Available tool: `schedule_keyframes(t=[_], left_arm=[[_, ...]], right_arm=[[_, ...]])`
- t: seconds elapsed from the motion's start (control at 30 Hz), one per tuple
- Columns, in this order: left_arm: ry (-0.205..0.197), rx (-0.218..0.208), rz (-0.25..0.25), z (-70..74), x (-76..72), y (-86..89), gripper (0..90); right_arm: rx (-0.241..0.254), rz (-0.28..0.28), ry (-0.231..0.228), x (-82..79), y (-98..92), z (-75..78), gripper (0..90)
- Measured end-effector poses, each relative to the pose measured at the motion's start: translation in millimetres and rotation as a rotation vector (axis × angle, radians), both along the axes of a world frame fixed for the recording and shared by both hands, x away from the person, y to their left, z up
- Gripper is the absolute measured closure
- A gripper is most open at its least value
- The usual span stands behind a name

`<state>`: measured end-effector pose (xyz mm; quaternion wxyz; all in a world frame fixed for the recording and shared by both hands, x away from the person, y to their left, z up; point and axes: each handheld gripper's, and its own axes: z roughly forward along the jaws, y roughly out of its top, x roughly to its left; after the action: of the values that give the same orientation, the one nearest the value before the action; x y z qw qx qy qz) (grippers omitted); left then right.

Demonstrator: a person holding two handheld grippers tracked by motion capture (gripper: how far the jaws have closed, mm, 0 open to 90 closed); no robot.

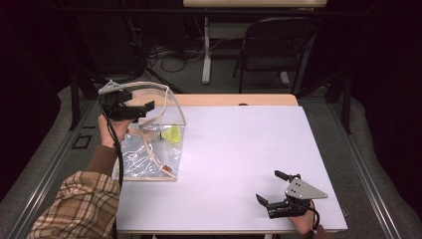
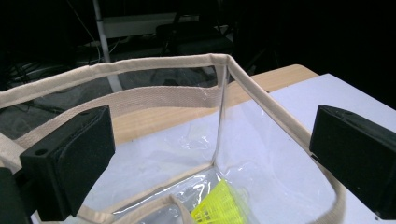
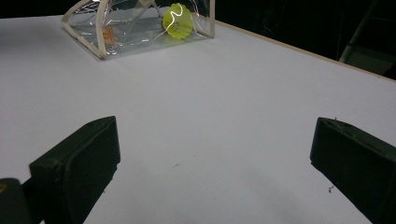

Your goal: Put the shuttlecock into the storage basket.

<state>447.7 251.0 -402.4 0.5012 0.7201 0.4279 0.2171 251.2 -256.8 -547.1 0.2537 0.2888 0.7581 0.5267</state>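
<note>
A clear plastic bag [image 1: 149, 154] with beige fabric trim stands at the left of the white table [image 1: 239, 149], its mouth held up and wide. Inside it, on the bottom, lies a yellow shuttlecock [image 1: 171, 134]. My left gripper [image 1: 139, 102] hovers at the bag's upper rim with its jaws wide apart and nothing between them. In the left gripper view the rim [image 2: 261, 93] runs between the jaws and the shuttlecock [image 2: 219, 205] lies below. My right gripper [image 1: 267, 185] rests open near the table's front right, empty. In its view, the bag [image 3: 93, 37] and shuttlecock [image 3: 178, 21] sit far off.
A bare wooden strip [image 1: 234, 99] edges the table's far side. Behind it stand a dark folding chair [image 1: 278, 45] and a white table leg [image 1: 206, 50], with cables on the floor. A plaid sleeve [image 1: 79, 204] comes in at the bottom left.
</note>
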Motion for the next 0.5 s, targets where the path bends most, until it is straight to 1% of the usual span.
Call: schedule_keyframes(t=[0.23, 0.3, 0.33, 0.5], left_arm=[[-0.022, 0.005, -0.018, 3.7, -14.3, -1.0, 0.2], [-0.028, 0.011, -0.024, 3.4, -18.9, -2.6, 0.1], [-0.029, 0.005, -0.03, 2.6, -21.4, -3.8, 0.1], [-0.046, 0.011, -0.057, 1.3, -34.8, -9.3, 0.1]], right_arm=[[0.0, 0.002, 0.002, -0.2, 0.8, 0.3, 1.0], [0.0, 0.002, 0.002, -0.5, 0.8, 0.5, 1.0], [-0.001, 0.002, 0.003, -0.5, 0.8, 0.7, 1.0], [-0.005, 0.006, -0.002, -0.6, 2.4, 1.1, 1.0]])
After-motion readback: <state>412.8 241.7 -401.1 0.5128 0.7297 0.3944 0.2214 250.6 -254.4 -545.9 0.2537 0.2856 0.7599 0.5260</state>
